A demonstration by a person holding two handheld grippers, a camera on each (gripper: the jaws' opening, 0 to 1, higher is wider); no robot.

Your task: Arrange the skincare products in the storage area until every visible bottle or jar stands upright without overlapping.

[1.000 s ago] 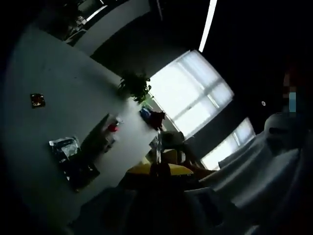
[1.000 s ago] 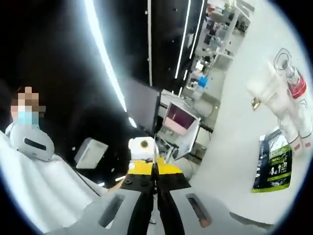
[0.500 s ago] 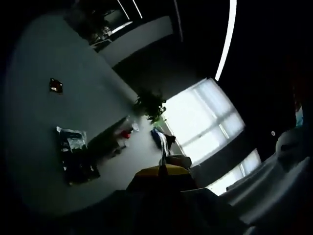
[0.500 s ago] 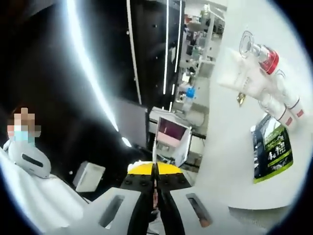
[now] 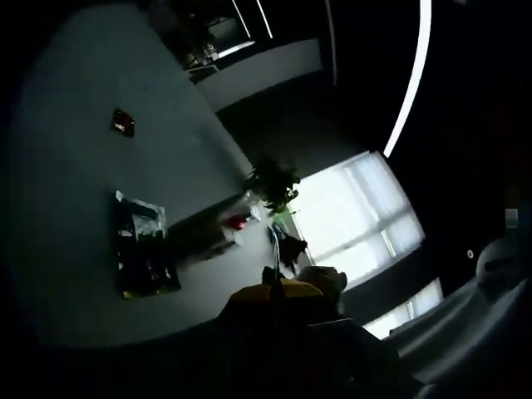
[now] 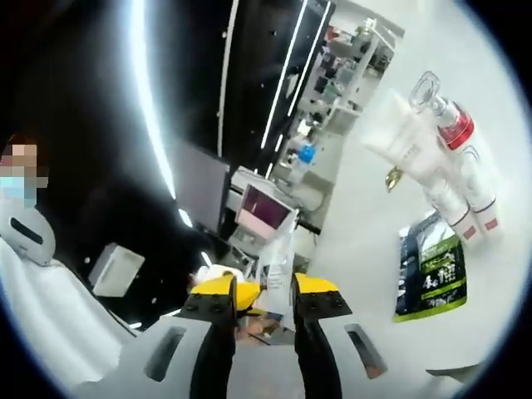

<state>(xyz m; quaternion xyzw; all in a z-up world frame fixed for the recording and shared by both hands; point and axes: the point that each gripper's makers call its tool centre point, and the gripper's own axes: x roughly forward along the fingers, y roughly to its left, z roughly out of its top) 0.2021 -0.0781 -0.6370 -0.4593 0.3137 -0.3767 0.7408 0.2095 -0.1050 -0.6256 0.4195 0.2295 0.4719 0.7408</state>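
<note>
We are seeing the skincare bottles point(image 6: 453, 166) lying on their sides, well right of the right tool point(image 6: 263, 312), whose jaws are standing apart, gripping nothing. The left tool point(image 5: 277, 291) is appearing pressed together, bottles point(image 5: 237, 224) well ahead on the tabletop point(image 5: 66, 166).

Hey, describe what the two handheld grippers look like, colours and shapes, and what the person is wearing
In the right gripper view, the right gripper has two black jaws tipped with yellow blocks, rising from light grey housings that each carry a dark oblong slot. In the dim left gripper view, the left gripper shows a yellow tip on a dark body; finer detail is lost in shadow. The person wears a white garment.
</note>
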